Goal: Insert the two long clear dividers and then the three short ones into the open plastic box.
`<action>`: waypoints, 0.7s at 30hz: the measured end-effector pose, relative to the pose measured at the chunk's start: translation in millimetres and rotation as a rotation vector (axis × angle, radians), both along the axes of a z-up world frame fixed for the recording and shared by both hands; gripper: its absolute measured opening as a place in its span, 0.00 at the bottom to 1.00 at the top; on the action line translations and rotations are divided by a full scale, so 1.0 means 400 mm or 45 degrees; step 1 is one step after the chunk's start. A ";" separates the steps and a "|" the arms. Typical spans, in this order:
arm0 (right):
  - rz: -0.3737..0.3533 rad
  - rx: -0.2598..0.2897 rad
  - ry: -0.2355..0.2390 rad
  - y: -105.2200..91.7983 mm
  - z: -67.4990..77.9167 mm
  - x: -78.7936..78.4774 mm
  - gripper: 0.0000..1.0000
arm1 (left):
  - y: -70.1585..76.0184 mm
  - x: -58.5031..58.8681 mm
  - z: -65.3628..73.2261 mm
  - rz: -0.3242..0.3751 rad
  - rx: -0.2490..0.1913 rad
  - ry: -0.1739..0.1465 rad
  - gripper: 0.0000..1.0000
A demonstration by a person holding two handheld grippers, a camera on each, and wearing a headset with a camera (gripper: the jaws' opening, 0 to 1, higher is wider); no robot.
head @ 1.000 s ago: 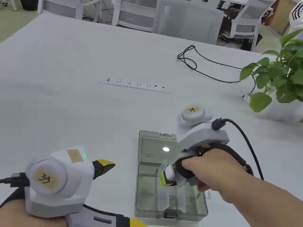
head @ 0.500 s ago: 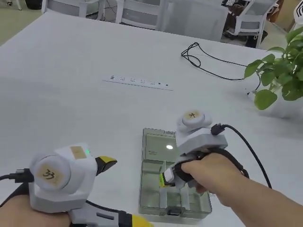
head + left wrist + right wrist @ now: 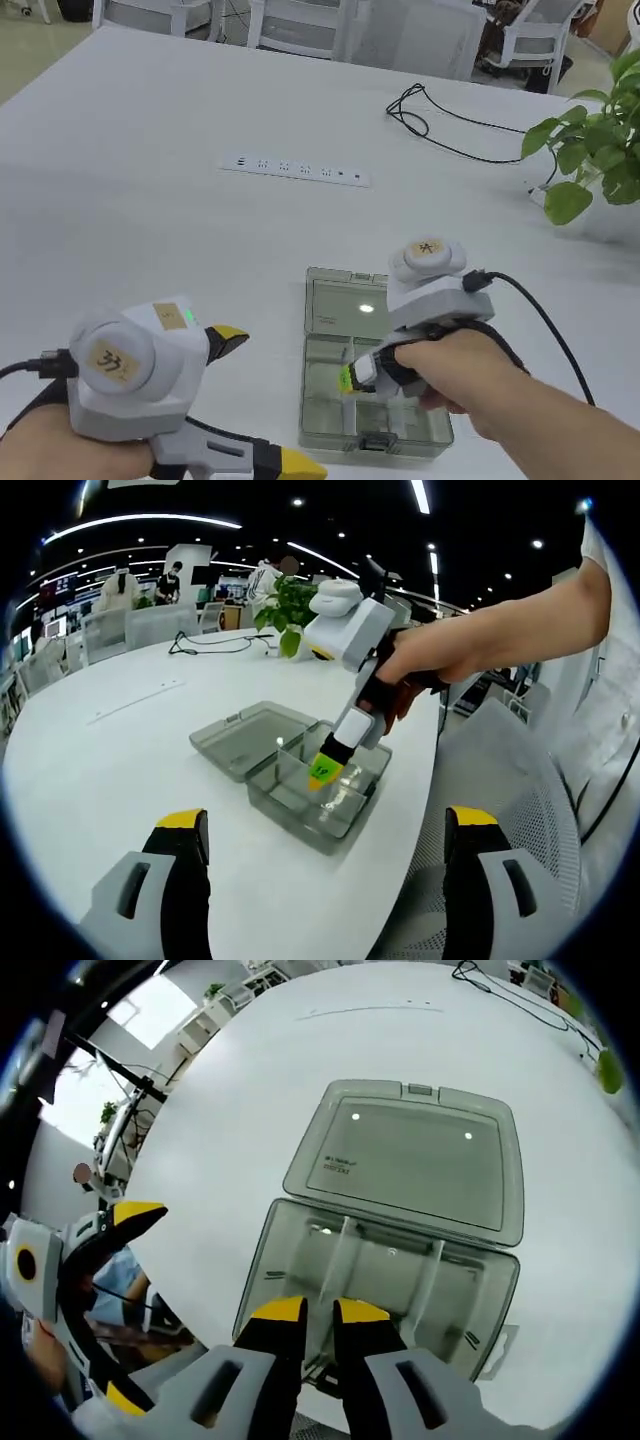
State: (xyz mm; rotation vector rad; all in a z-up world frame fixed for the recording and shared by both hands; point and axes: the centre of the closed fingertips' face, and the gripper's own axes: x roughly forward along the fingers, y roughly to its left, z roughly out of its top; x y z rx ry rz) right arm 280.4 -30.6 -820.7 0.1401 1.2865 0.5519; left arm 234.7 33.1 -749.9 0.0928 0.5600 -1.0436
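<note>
White table (image 3: 150, 120), broad and matte, running out to a row of pale mesh chairs (image 3: 300, 25) at its far edge; open-plan office beyond, with strip and spot lights on a dark ceiling in the left gripper view. Leafy green plant (image 3: 600, 130) at the table's far right. Open plastic box (image 3: 340, 295), smoky clear, sits on the table close to the near edge, its lid laid flat behind the tray. Black cable (image 3: 440, 120) coiled loosely far back, well apart from the box; white power strip (image 3: 295, 170) lies between the cable and the box, off to the left. Right gripper (image 3: 320, 1312) is down inside the tray, its yellow-tipped jaws drawn to a thin slit on the near end of a clear divider (image 3: 335, 1255) that stands upright, running from hinge side to front. A second divider (image 3: 427, 1278) stands parallel to it, further right in the tray. The hand (image 3: 450, 370) on that gripper hides the tray's right half in the head view. Left gripper (image 3: 327, 820) hangs near the box's left, jaws spread wide, holding nothing.
</note>
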 end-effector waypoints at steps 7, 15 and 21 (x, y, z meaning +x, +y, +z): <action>-0.026 0.083 -0.048 -0.013 0.033 0.008 0.17 | -0.002 -0.002 0.001 -0.002 0.012 0.002 1.00; 0.007 0.178 -0.192 -0.045 0.102 0.038 0.23 | -0.003 -0.003 0.006 -0.002 0.033 0.004 1.00; 0.033 0.218 -0.263 -0.074 0.148 0.049 0.28 | -0.004 -0.003 0.011 -0.002 0.049 0.002 1.00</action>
